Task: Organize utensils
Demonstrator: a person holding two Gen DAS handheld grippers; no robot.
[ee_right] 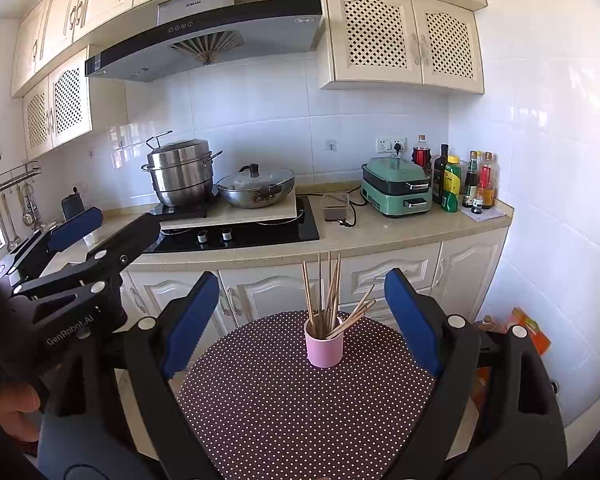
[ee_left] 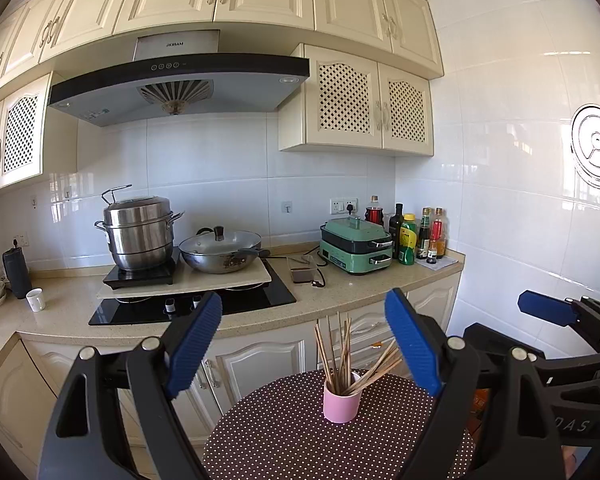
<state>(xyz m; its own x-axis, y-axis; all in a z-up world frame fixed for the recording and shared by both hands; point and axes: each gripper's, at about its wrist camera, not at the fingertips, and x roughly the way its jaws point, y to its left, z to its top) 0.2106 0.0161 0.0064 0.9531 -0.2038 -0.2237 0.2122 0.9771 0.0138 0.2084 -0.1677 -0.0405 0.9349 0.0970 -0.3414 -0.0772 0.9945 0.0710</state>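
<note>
Pink cup (ee_right: pixel 325 347) w/ chopsticks (ee_right: pixel 327 296) on dotted table (ee_right: pixel 284 408), R gripper (ee_right: pixel 305 320) open.

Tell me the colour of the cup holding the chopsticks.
Pink cup, plain and unpatterned, seen best in the right wrist view.

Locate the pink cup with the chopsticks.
In both wrist views the pink cup stands upright on the far half of the round polka-dot table, in front of the counter cabinets, with the chopsticks sticking out of it; neither hand-held gripper touches it.
</note>
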